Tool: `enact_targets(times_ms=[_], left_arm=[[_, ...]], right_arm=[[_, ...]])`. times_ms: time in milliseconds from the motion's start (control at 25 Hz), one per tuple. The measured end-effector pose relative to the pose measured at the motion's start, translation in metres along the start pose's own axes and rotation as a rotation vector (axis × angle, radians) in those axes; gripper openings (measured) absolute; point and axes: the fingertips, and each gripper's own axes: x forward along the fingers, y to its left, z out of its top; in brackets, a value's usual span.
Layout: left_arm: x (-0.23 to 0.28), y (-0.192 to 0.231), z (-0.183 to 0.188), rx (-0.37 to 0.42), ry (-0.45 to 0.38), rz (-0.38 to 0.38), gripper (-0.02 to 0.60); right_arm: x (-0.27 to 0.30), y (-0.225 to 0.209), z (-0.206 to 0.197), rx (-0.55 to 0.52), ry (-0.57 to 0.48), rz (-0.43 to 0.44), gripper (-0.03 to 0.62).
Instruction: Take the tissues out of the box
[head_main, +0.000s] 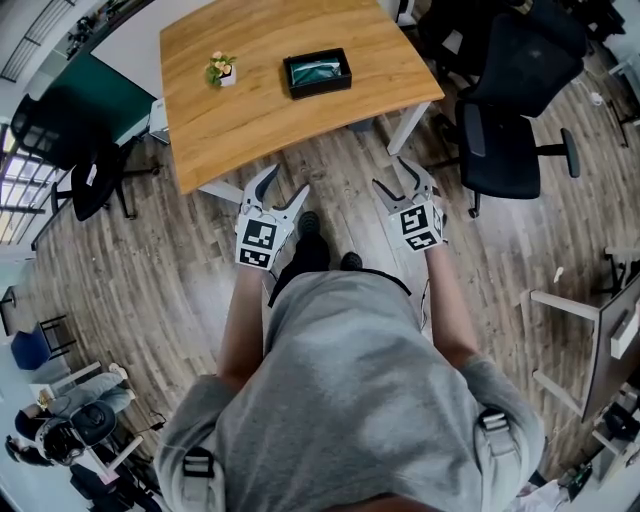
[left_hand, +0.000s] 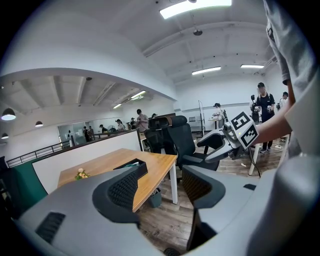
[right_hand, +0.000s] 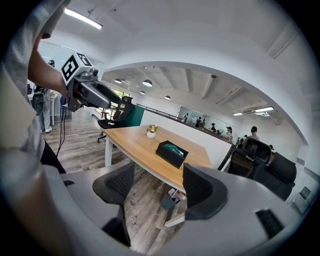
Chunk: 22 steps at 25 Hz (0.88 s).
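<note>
On the wooden table (head_main: 250, 120), well apart from both grippers, stood the black box (head_main: 317, 73) — inside I could make out only something teal, no clear tissues. The left gripper (head_main: 288, 180) and the right gripper (head_main: 392, 172) hung above the floor, jaws wide apart — nothing between them.

From above I see my left gripper (head_main: 288, 180) and right gripper (head_main: 392, 172), jaws spread and empty, over the wood floor (head_main: 150, 270) short of the wooden table (head_main: 290, 120). On it the black box (head_main: 317, 73) sits near a small flower pot (head_main: 221, 69).
</note>
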Motion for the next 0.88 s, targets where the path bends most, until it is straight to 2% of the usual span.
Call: enact_targets(times_ms=[560,880], left_arm=[[0.026,0.051,0.010,-0.035,-0.033,-0.019,0.282],[0.044,0.085,0.007,-0.035,-0.023,-0.039,0.282]], right_arm=[[0.039,-0.017,0.022,-0.013,0.027,-0.028,0.310],[0.071,-0.022,0.034,-0.002,0.051,-0.029,0.310]])
